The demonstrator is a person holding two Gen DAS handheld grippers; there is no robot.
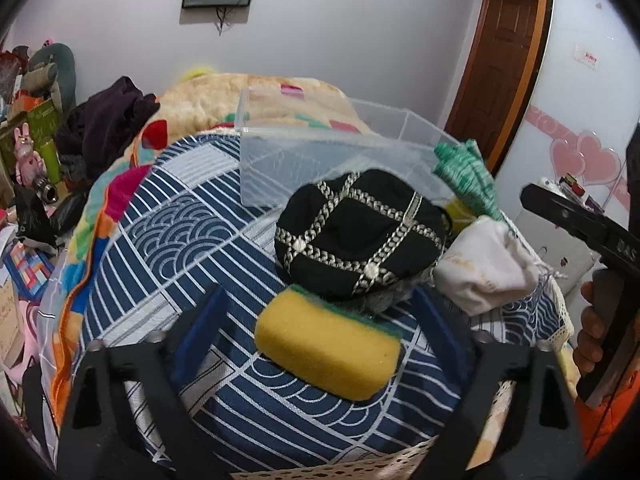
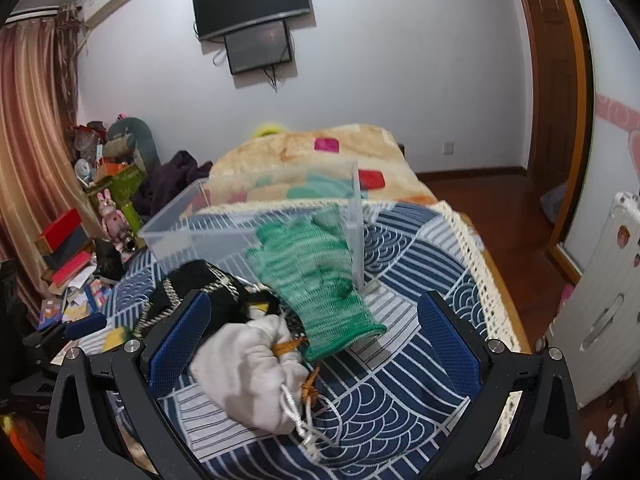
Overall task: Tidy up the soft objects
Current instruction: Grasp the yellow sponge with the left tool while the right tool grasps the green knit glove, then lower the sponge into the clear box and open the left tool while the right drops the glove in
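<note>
A yellow sponge [image 1: 328, 354] with a green scrub side lies on the blue patterned cloth [image 1: 168, 232], between the wide-open blue fingers of my left gripper [image 1: 320, 320]. Behind it sit a black cap with gold braid [image 1: 360, 240], a white drawstring pouch [image 1: 484, 264] and a green knit glove [image 1: 466, 178] leaning on a clear plastic box [image 1: 304, 152]. My right gripper [image 2: 316, 320] is open; the white pouch [image 2: 248, 372] lies between its fingers by the left pad [image 2: 180, 340]. The glove [image 2: 312, 272], cap [image 2: 208, 288] and box [image 2: 240, 224] lie ahead.
A flowery blanket [image 1: 224, 96] covers the bed behind the box. Dark clothes [image 1: 108, 120] and cluttered boxes and toys [image 2: 100, 200] stand at the left. A wooden door [image 2: 548, 80] and a white radiator [image 2: 600, 300] are at the right. The cloth's lace edge [image 2: 476, 248] runs along the right side.
</note>
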